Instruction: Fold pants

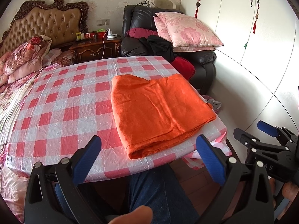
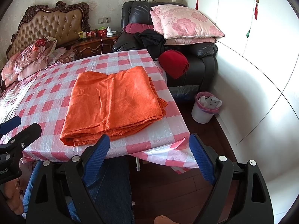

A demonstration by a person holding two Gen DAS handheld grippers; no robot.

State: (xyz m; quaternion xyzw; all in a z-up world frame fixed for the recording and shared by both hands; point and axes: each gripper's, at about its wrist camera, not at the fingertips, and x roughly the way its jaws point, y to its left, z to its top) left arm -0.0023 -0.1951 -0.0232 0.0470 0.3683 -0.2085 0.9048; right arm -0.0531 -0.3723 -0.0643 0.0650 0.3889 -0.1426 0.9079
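Note:
Orange pants point(image 1: 158, 110) lie folded into a thick rectangle near the right front corner of the checked table point(image 1: 61, 100). In the right wrist view the orange pants point(image 2: 112, 104) show a ribbed edge sticking out on their right side. My left gripper point(image 1: 149, 145) hovers open just in front of the table's near edge, blue pads wide apart, nothing between them. My right gripper point(image 2: 147, 145) is also open and empty, held off the table's front right corner point(image 2: 179, 130). Each gripper shows at the edge of the other's view.
A black leather armchair point(image 2: 198, 59) with pink pillows point(image 2: 186, 24), dark clothes and a red cloth stands behind the table. A white bin point(image 2: 204, 109) sits on the floor to the right. A bed point(image 1: 11, 85) lies on the left. The person's jeans-clad legs point(image 1: 149, 190) are under the table edge.

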